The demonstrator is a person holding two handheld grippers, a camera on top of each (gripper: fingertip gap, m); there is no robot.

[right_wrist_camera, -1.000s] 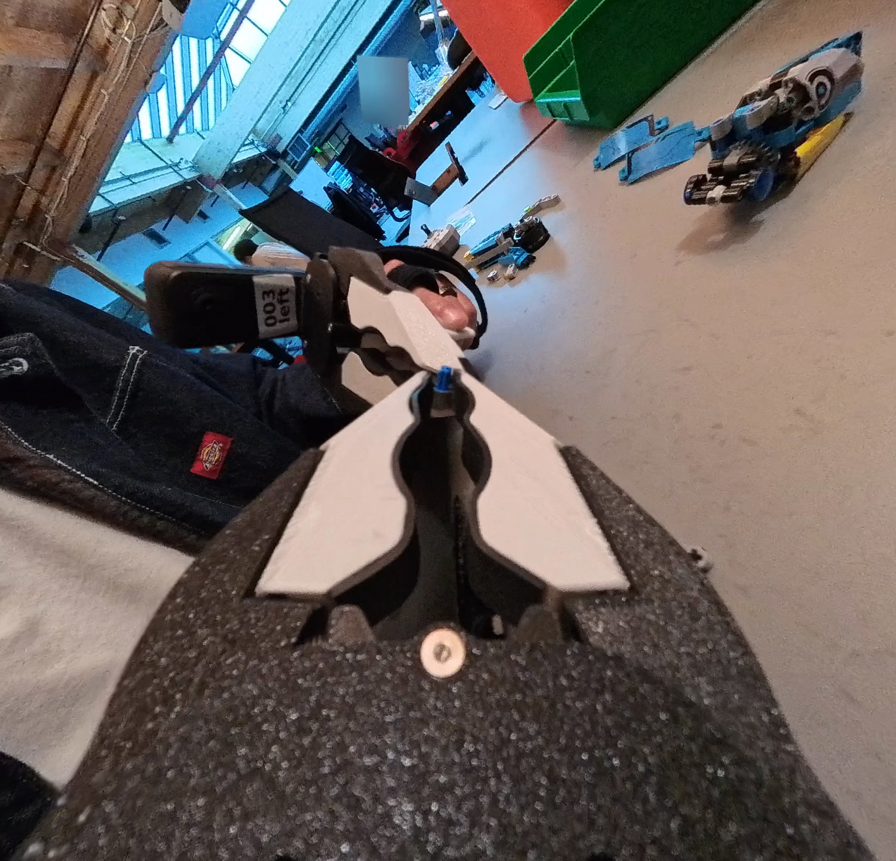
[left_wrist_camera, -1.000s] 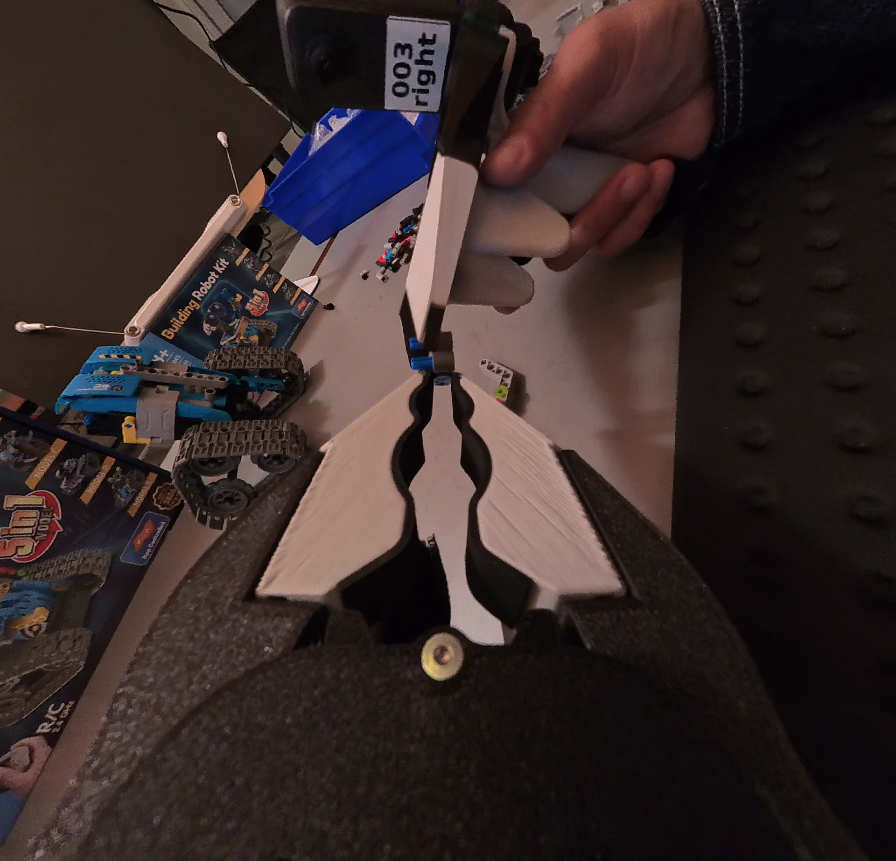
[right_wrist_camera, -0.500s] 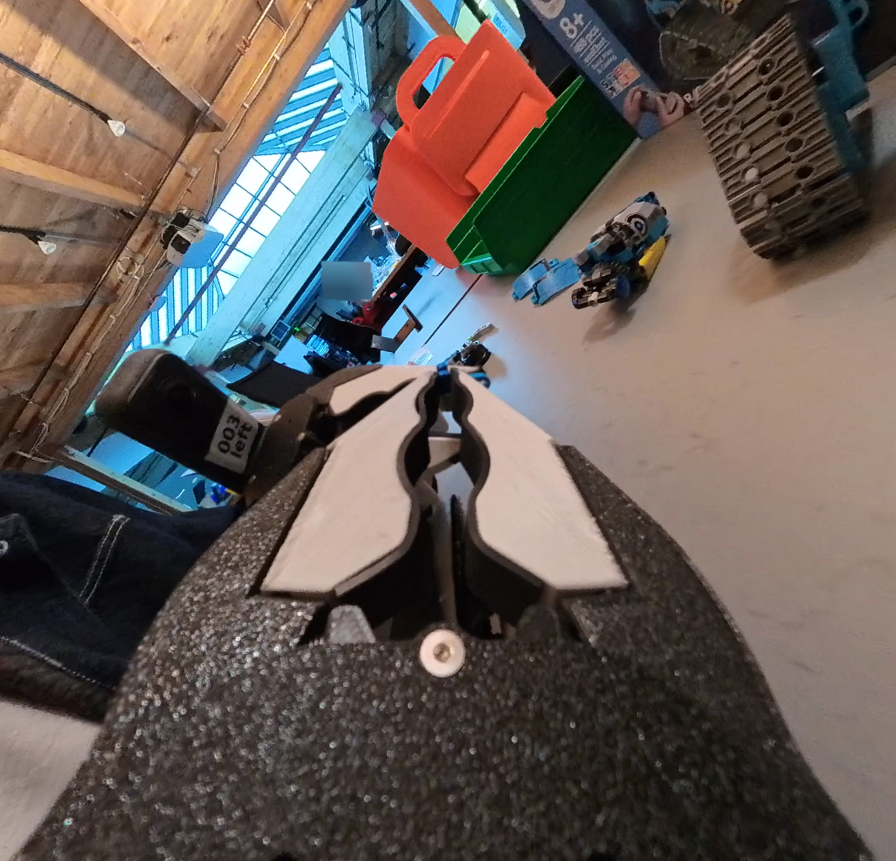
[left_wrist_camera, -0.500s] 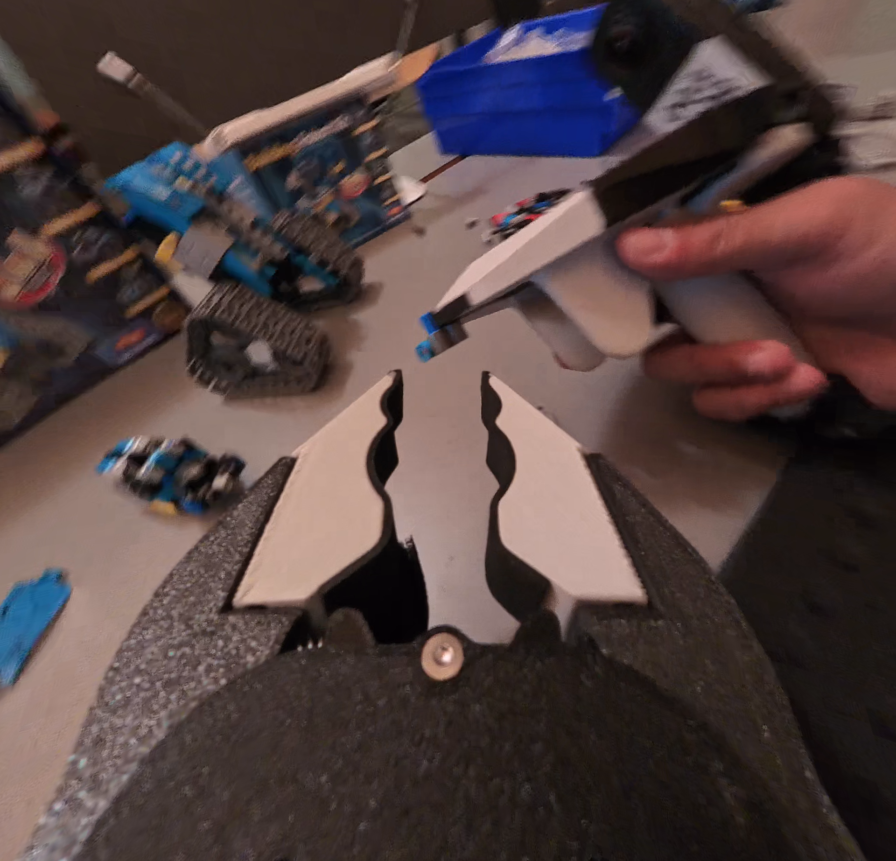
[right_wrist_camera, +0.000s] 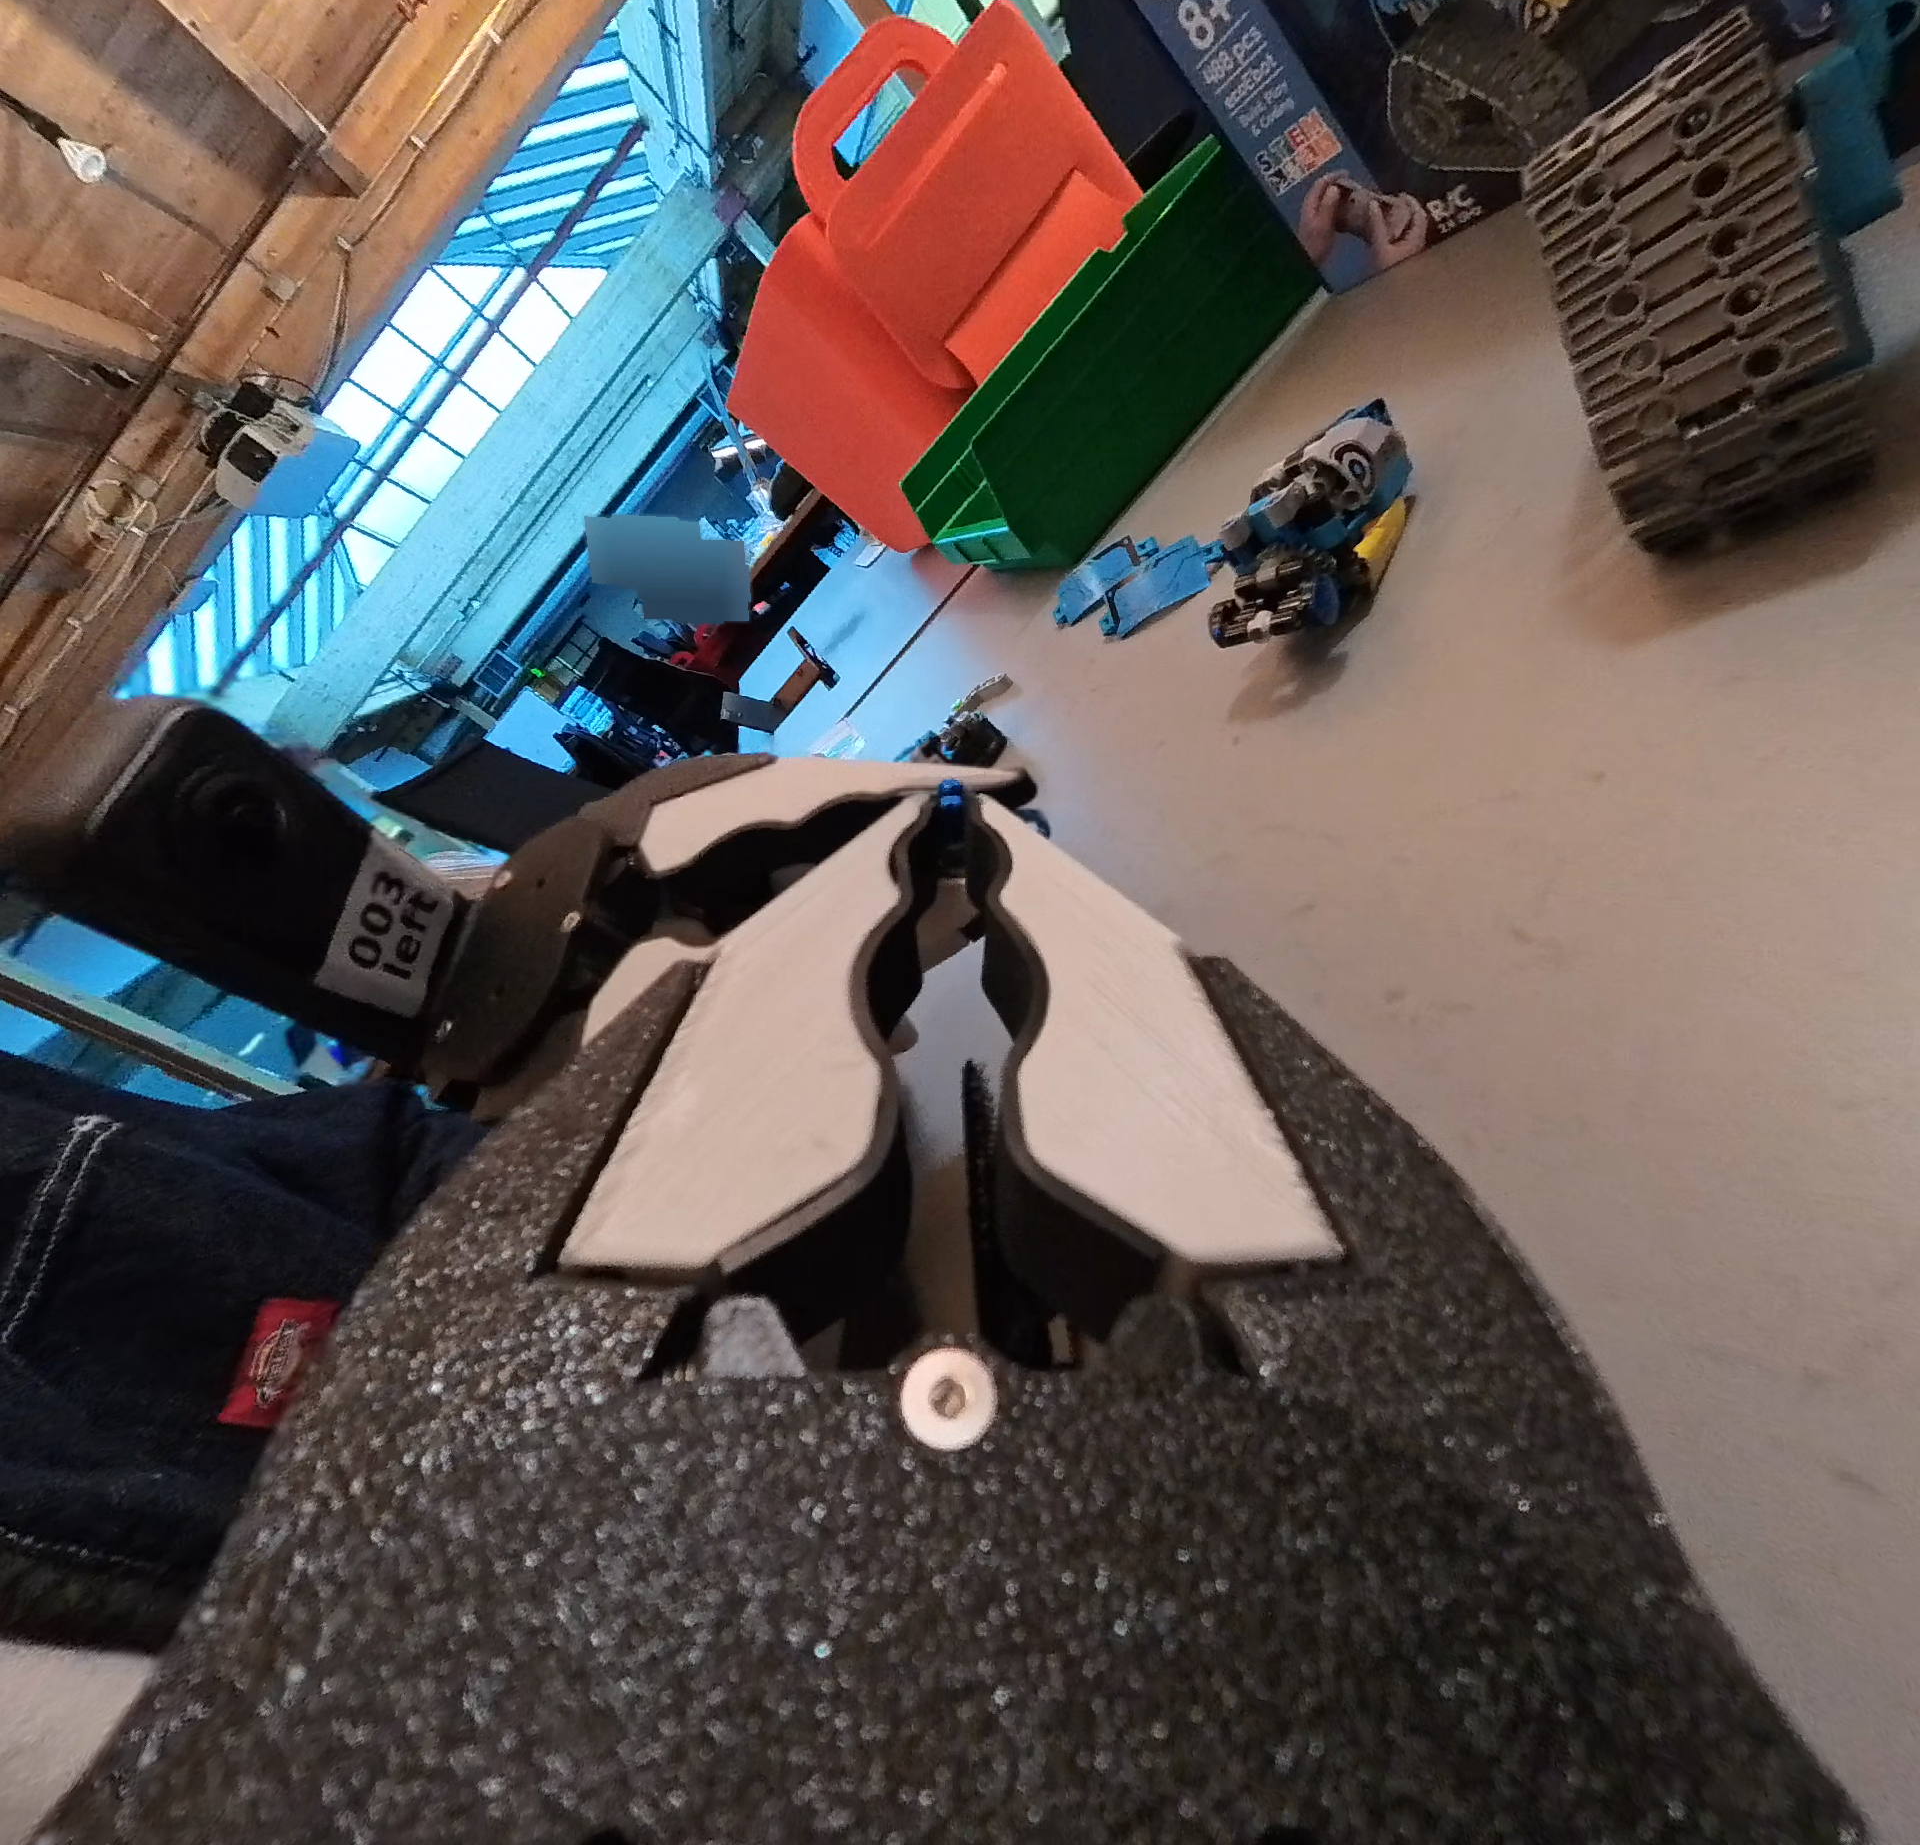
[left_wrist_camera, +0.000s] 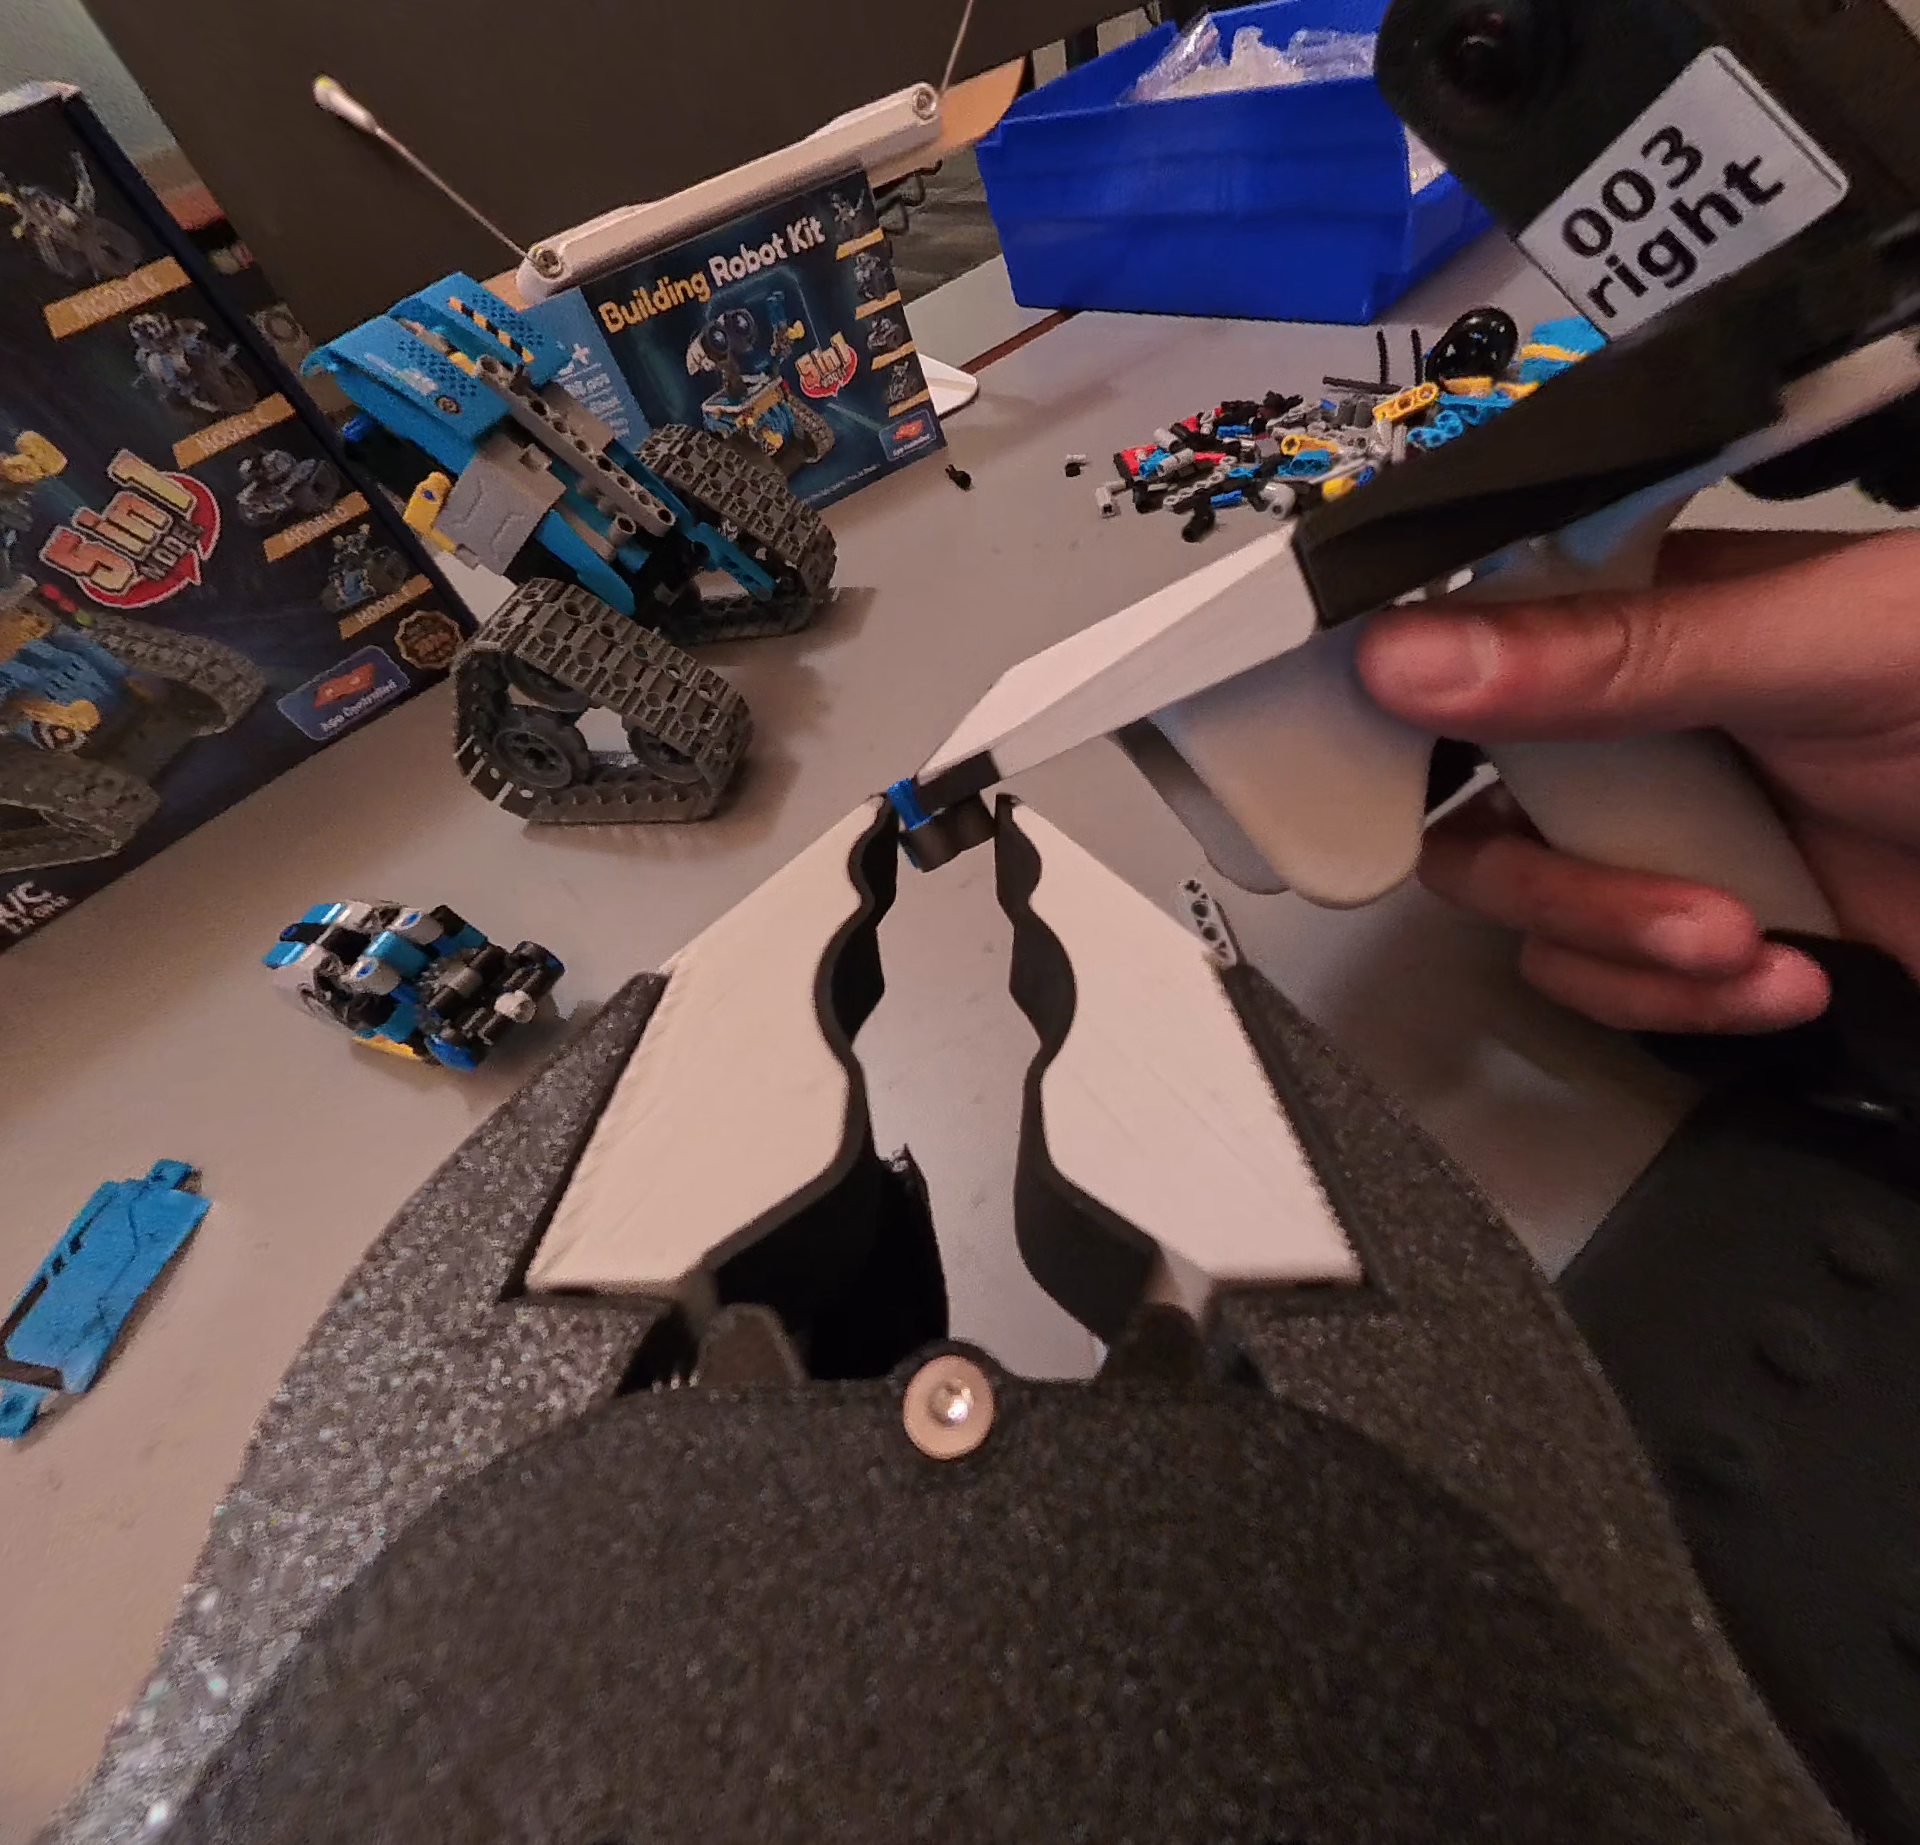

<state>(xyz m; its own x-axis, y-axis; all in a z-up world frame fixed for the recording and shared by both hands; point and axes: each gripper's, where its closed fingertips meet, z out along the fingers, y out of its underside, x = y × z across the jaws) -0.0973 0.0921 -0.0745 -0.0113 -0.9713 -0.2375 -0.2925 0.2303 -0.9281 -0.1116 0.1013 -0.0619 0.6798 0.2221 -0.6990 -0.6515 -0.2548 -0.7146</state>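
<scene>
The left gripper (left_wrist_camera: 940, 824) has its white fingers parted, tips on either side of a small blue-and-black plastic connector piece (left_wrist_camera: 928, 827) without clamping it. The right gripper (left_wrist_camera: 951, 782), clenched on that piece, holds it above the grey tabletop (left_wrist_camera: 987, 590) between the left tips; a hand (left_wrist_camera: 1683, 756) grips its handle. Beyond, left, lie a flat blue plastic panel (left_wrist_camera: 99, 1276) and a small blue-and-black brick assembly (left_wrist_camera: 410, 980). Farther back stand a blue tracked brick vehicle (left_wrist_camera: 582, 559), a heap of loose small bricks (left_wrist_camera: 1278, 455), printed kit boxes (left_wrist_camera: 758, 330) and a blue storage bin (left_wrist_camera: 1195, 185).
</scene>
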